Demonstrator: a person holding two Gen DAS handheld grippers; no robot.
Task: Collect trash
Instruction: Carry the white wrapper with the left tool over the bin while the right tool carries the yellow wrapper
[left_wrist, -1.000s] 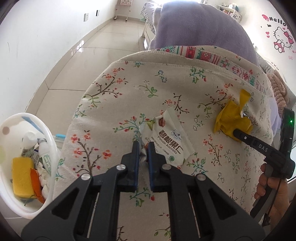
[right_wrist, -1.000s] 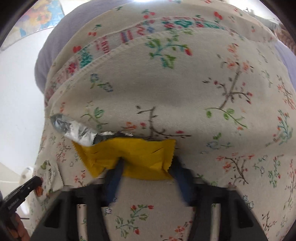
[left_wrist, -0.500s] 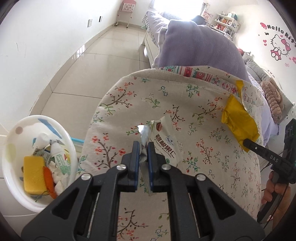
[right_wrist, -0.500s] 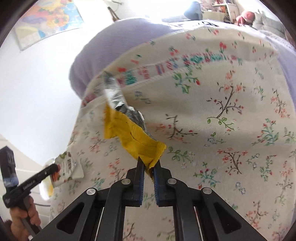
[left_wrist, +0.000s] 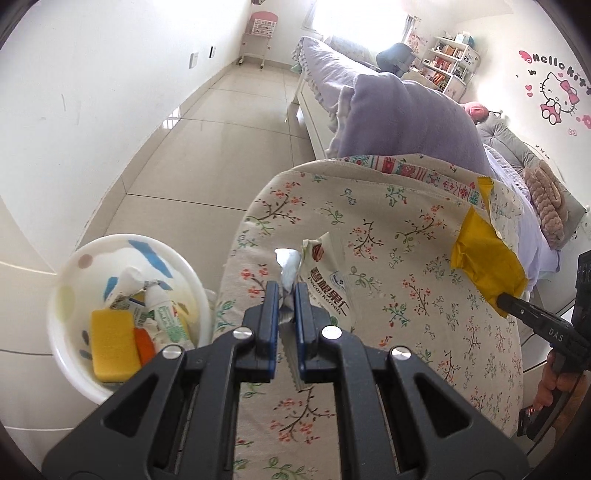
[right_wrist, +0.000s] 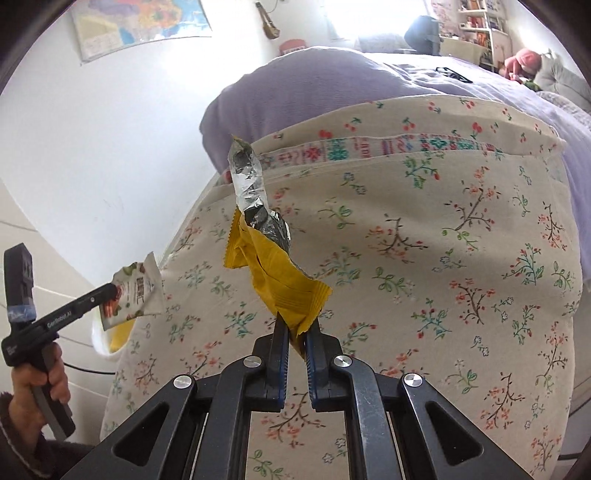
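My left gripper (left_wrist: 286, 295) is shut on a white snack wrapper (left_wrist: 325, 277) with printed characters, lifted above the floral cloth (left_wrist: 388, 295). In the right wrist view the same white wrapper (right_wrist: 135, 293) hangs from the left gripper (right_wrist: 109, 290) at the left. A yellow wrapper (right_wrist: 277, 277) with a silver foil inside sticks up from my right gripper (right_wrist: 295, 325), which is shut on its lower edge. From the left wrist view the yellow wrapper (left_wrist: 484, 258) hangs off the right gripper (left_wrist: 504, 299) near the cloth's right edge.
A white bin (left_wrist: 74, 266) stands on the floor left of the cloth, holding a yellow sponge (left_wrist: 112, 343), tubes and other trash. A purple blanket (left_wrist: 402, 122) lies beyond the cloth. Tiled floor (left_wrist: 221, 122) stretches to the left. A hand (right_wrist: 33, 384) grips the left tool.
Both grippers rose off the cloth with their wrappers. The right gripper went from open around the yellow wrapper to shut on it. The white bin shows more fully.
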